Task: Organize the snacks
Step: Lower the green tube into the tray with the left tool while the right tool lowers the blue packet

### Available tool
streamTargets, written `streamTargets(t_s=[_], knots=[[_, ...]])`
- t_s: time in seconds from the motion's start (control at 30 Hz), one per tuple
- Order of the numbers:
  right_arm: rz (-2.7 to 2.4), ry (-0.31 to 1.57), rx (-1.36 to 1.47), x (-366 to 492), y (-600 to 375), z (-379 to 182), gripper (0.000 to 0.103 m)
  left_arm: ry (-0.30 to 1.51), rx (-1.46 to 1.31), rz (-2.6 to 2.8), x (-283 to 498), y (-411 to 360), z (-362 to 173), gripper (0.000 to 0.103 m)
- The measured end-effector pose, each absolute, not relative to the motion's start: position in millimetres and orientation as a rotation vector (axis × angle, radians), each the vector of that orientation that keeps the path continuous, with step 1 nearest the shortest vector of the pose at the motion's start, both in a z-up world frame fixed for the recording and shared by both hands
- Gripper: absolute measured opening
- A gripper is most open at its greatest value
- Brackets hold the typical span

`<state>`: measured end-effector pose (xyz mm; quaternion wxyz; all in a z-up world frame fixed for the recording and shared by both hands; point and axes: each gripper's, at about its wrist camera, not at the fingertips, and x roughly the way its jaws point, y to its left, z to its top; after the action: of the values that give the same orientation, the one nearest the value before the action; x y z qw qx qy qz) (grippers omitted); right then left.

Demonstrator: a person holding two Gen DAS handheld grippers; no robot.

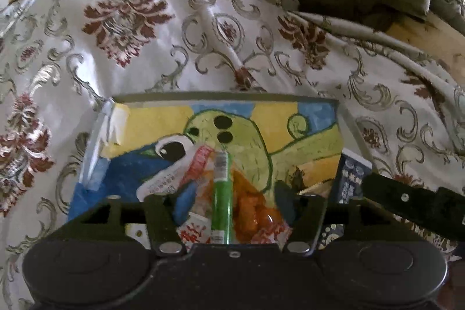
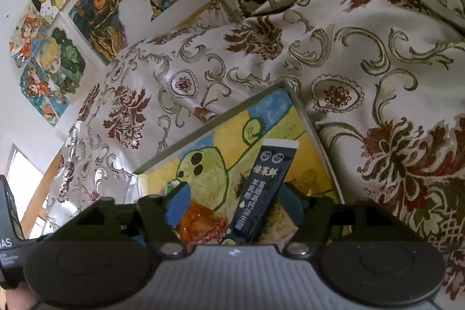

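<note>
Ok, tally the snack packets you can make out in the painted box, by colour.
Green stick packet: 1
Dark blue stick packet: 1
Orange bag: 1
Red-and-white packets: 2, one leaning upright and one lying low
Total: 5 that can be told apart; others may lie hidden.

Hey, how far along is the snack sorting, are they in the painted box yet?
Done: the green tube, the orange packet and the dark blue sachet lie in the painted box.
In hand: nothing. The left gripper and right gripper are open, pads clear of the snacks.
Left: no loose snacks show on the patterned cloth.
</note>
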<state>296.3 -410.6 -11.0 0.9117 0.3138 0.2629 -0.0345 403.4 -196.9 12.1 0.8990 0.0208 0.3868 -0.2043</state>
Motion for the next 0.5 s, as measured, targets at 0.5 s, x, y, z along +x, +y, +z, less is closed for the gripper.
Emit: streamTargets(t_s=[0.5], knots=[[-0.09, 0.384, 0.573, 248.9, -402.8, 33.0, 0.103, 0.675, -0.023, -0.295, 350.7, -145.8, 63.2, 0.102]])
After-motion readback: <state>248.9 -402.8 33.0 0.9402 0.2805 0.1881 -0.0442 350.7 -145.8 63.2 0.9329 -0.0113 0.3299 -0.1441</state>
